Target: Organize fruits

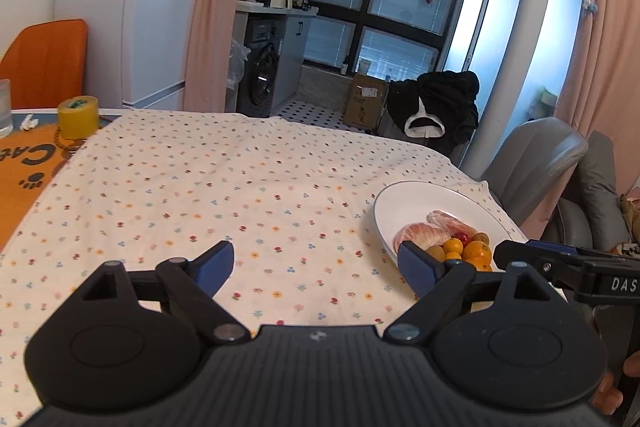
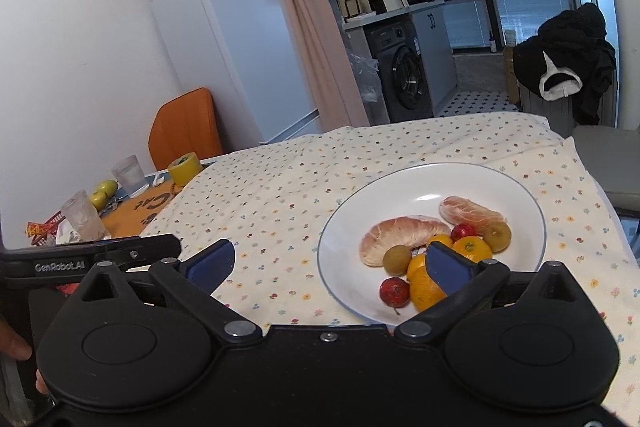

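Fruit sits heaped on a white plate near the right end of the surface, which is covered by a cream cloth with small flower prints. On the plate lie two peeled pomelo segments, side by side, with several small oranges bunched against them toward the near rim. Two brownish-green round fruits and two small red fruits are tucked among the oranges; one red fruit lies alone at the near edge of the pile.

The right tool hovers just in front of the plate with its blue-padded fingers spread wide apart and nothing between them; the right finger overlaps the oranges in this view, though contact cannot be told. The left tool hangs over bare cloth to the left of the plate, its fingers likewise wide apart and empty.

At the far left end stand a yellow tape roll, two clear glasses and two green apples.
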Motion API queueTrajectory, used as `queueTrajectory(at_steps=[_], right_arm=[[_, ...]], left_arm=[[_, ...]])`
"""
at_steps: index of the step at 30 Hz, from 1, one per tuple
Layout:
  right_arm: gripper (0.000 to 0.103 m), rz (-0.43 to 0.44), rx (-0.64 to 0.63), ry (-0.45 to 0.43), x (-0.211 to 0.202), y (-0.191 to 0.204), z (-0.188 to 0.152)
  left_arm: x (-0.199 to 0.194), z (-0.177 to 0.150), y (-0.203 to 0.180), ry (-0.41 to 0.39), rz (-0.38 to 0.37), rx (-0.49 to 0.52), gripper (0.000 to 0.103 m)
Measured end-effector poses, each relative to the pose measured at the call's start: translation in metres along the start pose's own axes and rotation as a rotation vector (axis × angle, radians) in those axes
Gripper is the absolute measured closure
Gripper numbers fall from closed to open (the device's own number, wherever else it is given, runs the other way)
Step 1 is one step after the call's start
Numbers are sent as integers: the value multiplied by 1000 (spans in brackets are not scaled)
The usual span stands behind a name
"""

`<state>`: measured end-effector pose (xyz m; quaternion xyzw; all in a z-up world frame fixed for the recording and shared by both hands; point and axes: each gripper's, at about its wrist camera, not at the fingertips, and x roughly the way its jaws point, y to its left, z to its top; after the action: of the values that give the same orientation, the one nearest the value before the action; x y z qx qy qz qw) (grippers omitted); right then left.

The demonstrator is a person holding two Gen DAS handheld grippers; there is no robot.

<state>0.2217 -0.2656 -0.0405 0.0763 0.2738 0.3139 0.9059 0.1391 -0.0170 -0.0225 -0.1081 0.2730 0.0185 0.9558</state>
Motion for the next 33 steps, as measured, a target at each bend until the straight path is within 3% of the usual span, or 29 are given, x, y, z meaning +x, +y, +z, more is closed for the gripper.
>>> queueTrajectory(at_steps=[7, 33], right_arm=[[0, 6, -9, 5, -6, 10, -1], [0, 48, -97, -7, -67, 58, -2]], left_arm=[[-19, -3, 10, -15, 12, -15, 6], [-105, -14, 13, -67, 36, -35, 0]])
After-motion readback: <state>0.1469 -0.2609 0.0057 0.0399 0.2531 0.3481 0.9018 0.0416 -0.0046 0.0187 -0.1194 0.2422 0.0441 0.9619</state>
